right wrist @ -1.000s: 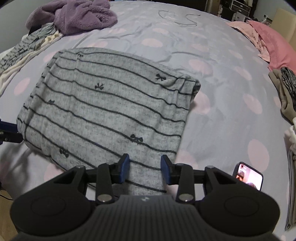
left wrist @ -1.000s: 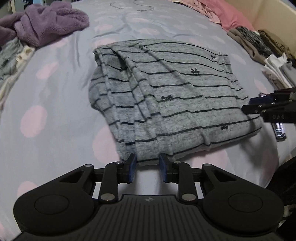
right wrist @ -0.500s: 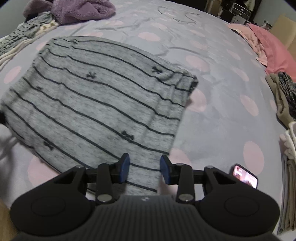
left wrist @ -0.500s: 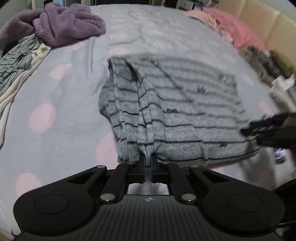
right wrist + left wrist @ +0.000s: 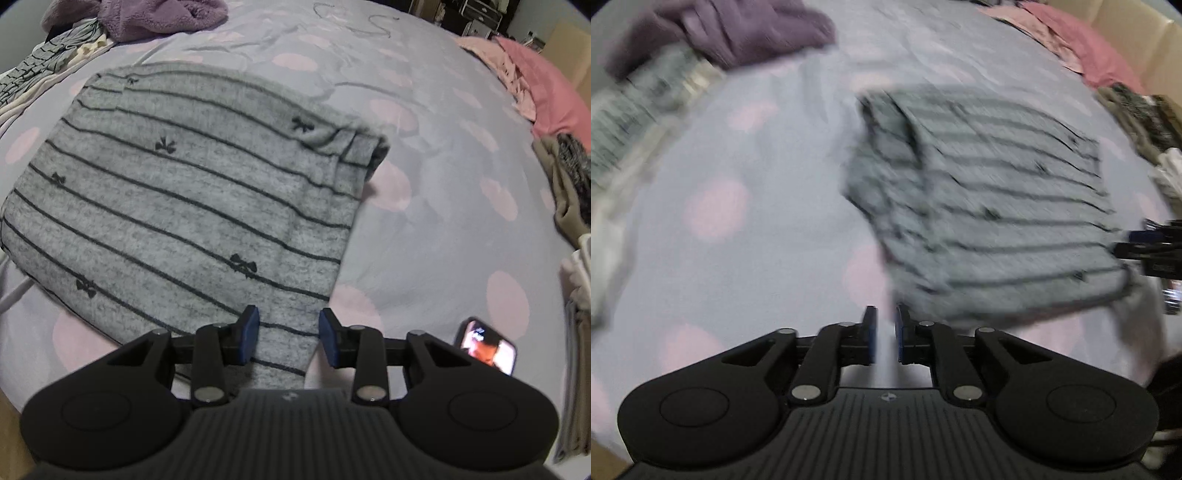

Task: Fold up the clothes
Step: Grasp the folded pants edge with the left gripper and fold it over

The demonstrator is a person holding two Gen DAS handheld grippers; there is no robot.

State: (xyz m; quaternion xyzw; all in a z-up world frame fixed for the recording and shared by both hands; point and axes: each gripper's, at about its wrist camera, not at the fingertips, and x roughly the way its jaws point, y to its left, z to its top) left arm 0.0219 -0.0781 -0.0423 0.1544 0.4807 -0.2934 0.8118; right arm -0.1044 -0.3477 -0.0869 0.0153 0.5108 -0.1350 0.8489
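Note:
A folded grey garment with thin black stripes and small bows lies on the lilac bedsheet with pink dots. It also shows, blurred, in the left wrist view. My left gripper stands just left of the garment's near corner, its jaws a narrow gap apart and empty. My right gripper is open, with the garment's near corner lying between its fingers. The right gripper's tips show at the right edge of the left wrist view.
A purple fleece and striped clothes lie at the far left. Pink bedding and stacked folded clothes are on the right. A lit phone lies near my right gripper.
My left gripper was shut on the garment's near edge half a second ago; now it has let go, opened slightly and swung left. The right gripper stays open over the corner.

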